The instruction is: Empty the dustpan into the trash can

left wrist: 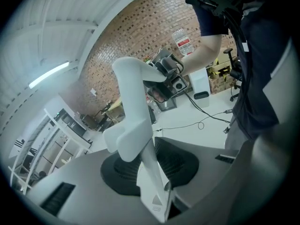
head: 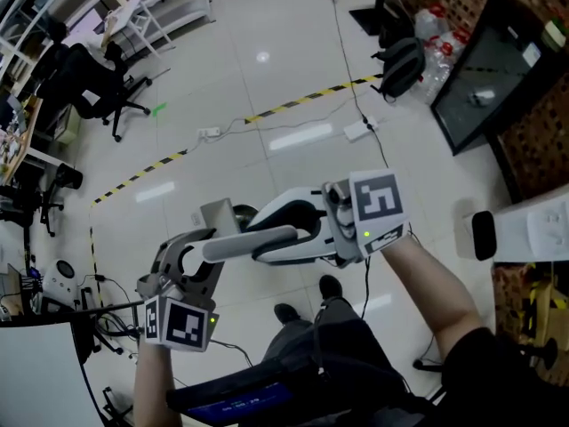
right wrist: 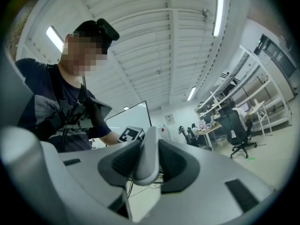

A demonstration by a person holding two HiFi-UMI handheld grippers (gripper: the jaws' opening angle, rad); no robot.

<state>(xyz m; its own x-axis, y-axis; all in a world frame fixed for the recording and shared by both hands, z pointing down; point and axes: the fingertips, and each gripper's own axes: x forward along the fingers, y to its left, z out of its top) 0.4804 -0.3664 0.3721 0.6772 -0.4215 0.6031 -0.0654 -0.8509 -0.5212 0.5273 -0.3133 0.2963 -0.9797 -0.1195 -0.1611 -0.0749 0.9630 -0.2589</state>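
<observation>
Dustpan [head: 293, 205] is up in the air over the floor [head: 267, 96], carried between both hands in front of me. Left hand-held gripper [head: 189, 254] pinches a thin white part of it, and right hand-held gripper [head: 329, 225] is clamped on its rounded bar. Step looks like carry and line-up, tipping not yet begun. Grey box-like thing [head: 216, 213] on the floor just past the dustpan could be the trash can, can't tell. Next move calls for getting the pan's mouth over the can, then tilting with both grips tight so nothing spills beside it.
</observation>
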